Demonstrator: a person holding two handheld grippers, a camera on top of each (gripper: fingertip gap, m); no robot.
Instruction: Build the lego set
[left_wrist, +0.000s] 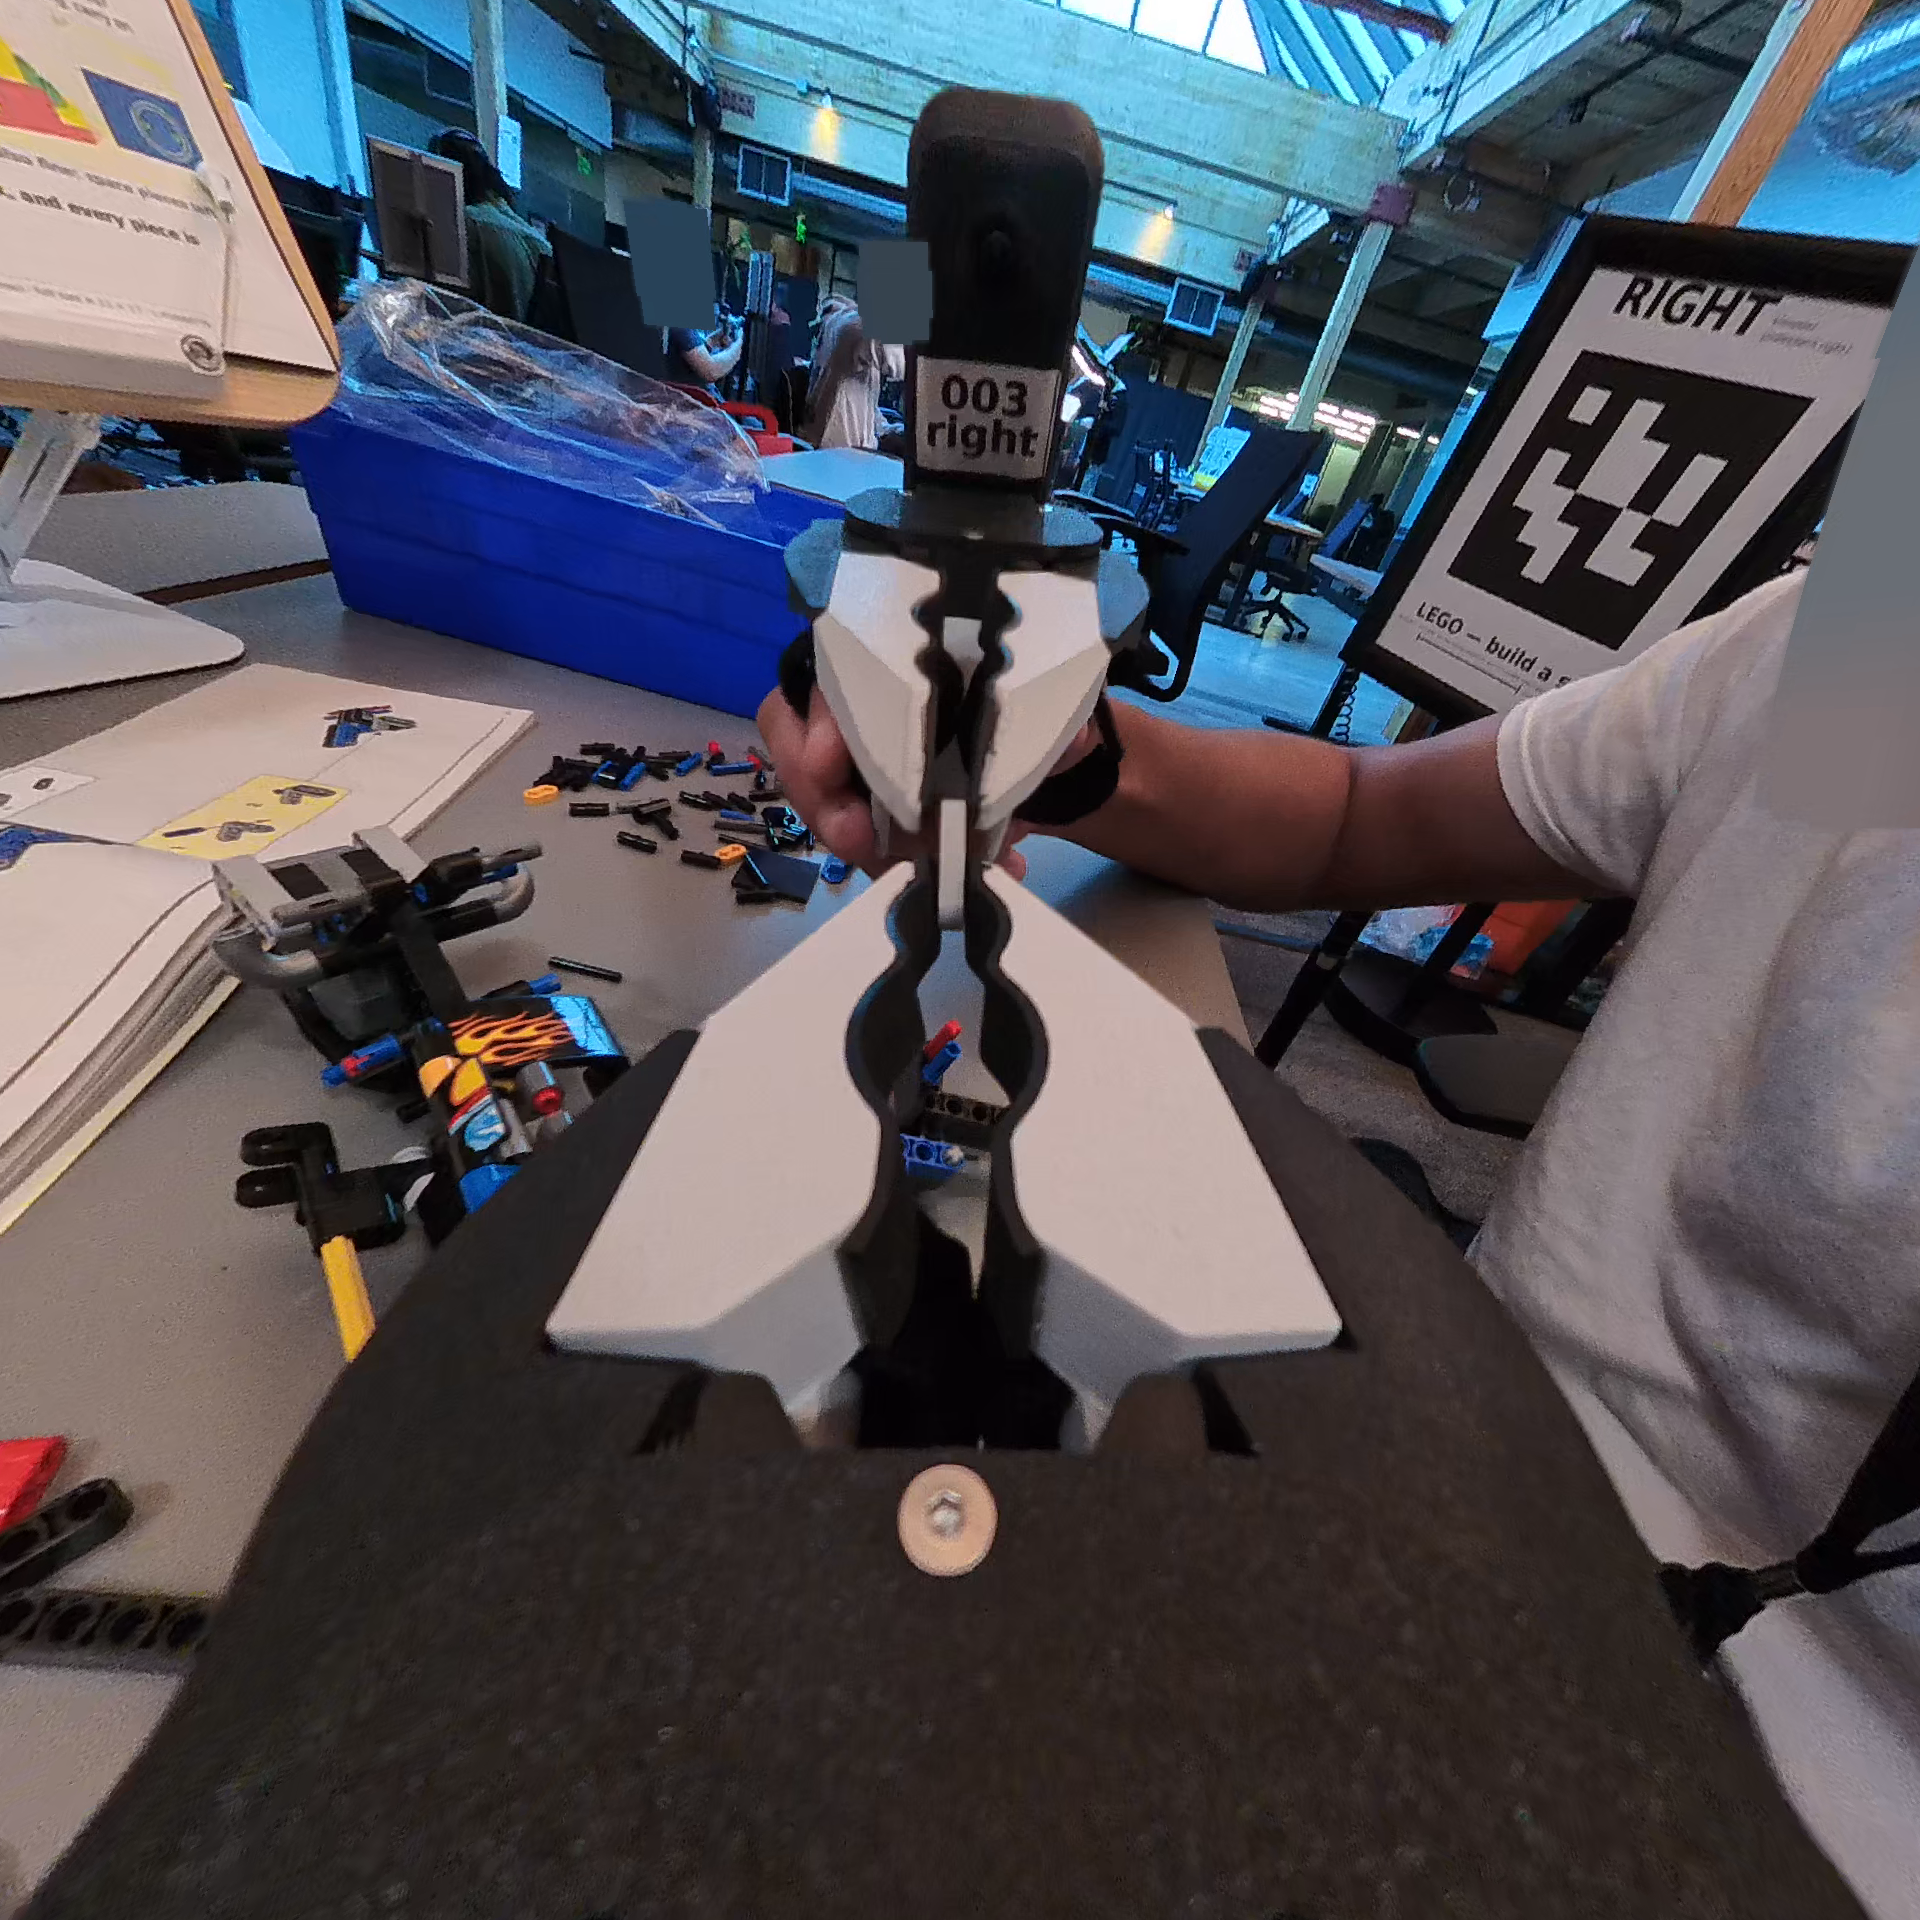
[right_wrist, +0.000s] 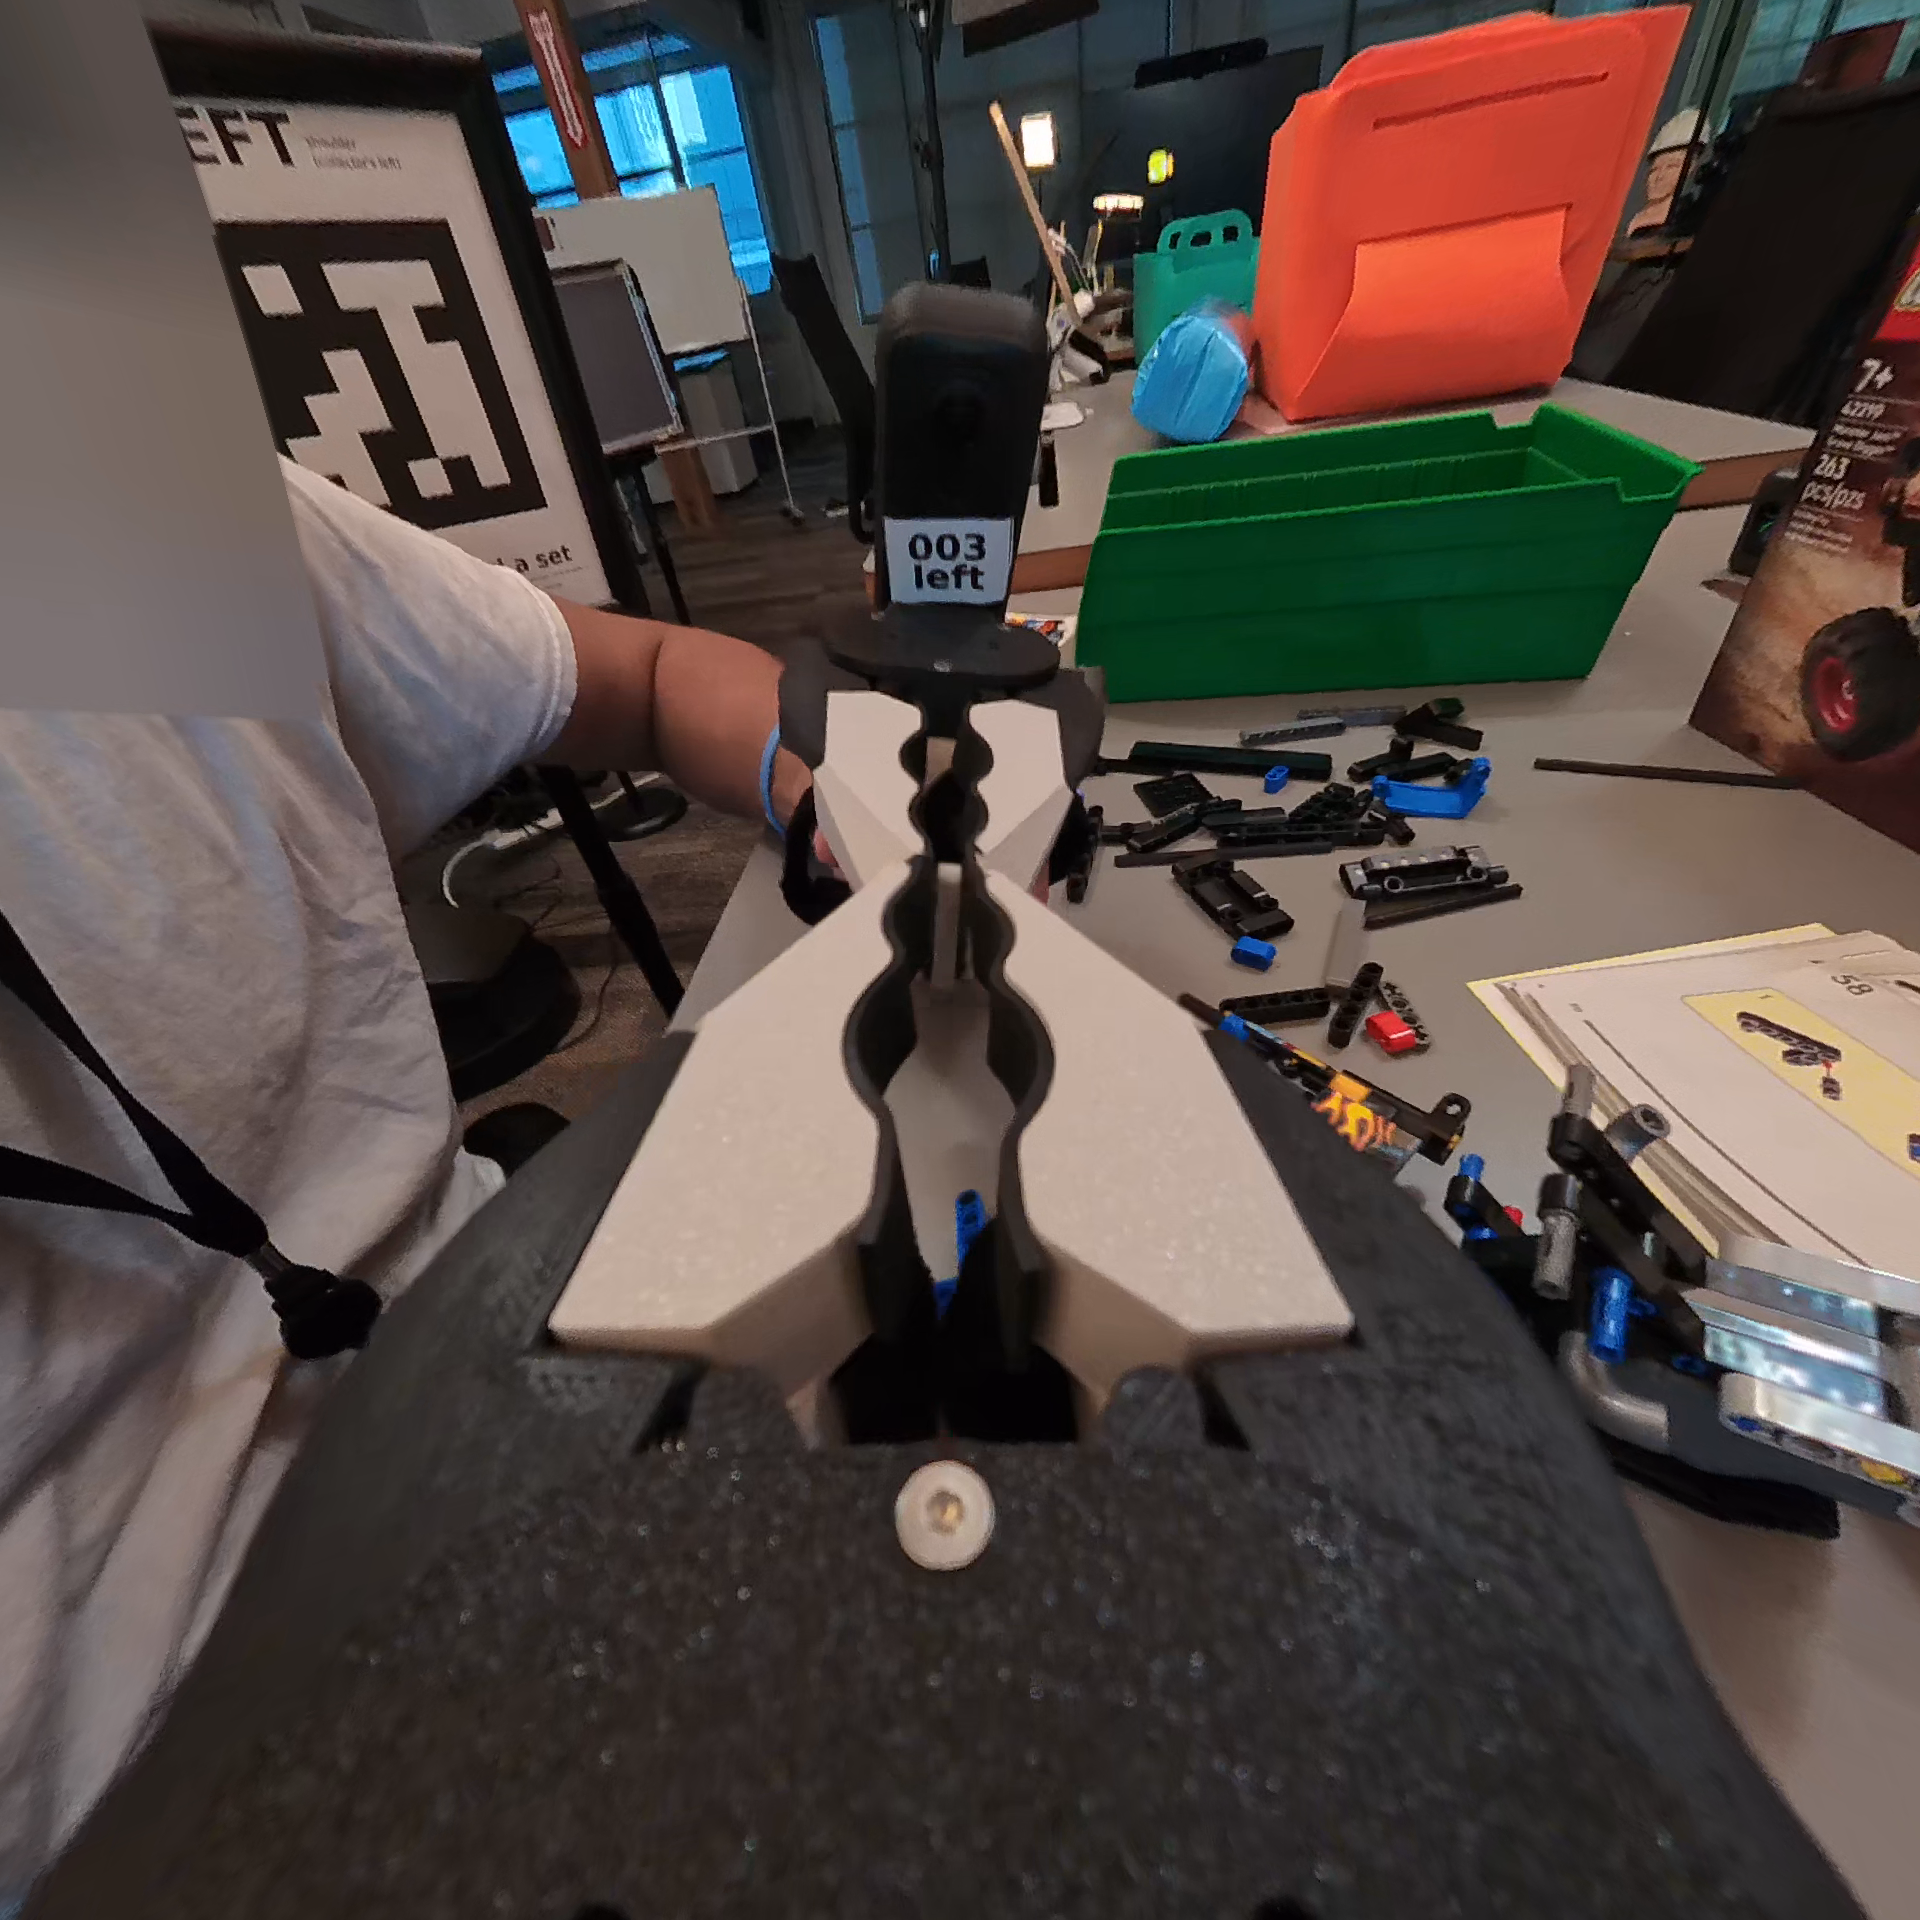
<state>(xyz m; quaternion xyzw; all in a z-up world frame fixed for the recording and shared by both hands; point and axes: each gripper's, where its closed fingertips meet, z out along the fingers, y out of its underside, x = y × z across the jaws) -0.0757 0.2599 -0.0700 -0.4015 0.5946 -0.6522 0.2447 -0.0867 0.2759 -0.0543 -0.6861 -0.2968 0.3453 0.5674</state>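
Note:
My two grippers face each other tip to tip above the table edge. Both are shut on one slim light-grey beam (left_wrist: 952, 868), held level between them. My left gripper (left_wrist: 948, 896) grips one end. My right gripper (left_wrist: 951, 816), held in a person's hand, grips the other. In the right wrist view the beam (right_wrist: 948, 935) lies between my right gripper's tips (right_wrist: 943, 883), with the left gripper (right_wrist: 945, 844) just beyond. A partly built car with flame stickers (left_wrist: 457, 997) lies on the table and also shows in the right wrist view (right_wrist: 1662, 1299).
Loose black and blue pieces (left_wrist: 675, 790) (right_wrist: 1299, 821) are scattered on the grey table. Open instruction booklets (left_wrist: 208, 790) (right_wrist: 1766, 1049) lie by the model. A blue bin (left_wrist: 540, 561), a green bin (right_wrist: 1371, 561) and the set's box (right_wrist: 1829, 623) stand behind. A small blue-and-black assembly (left_wrist: 940, 1138) lies under the grippers.

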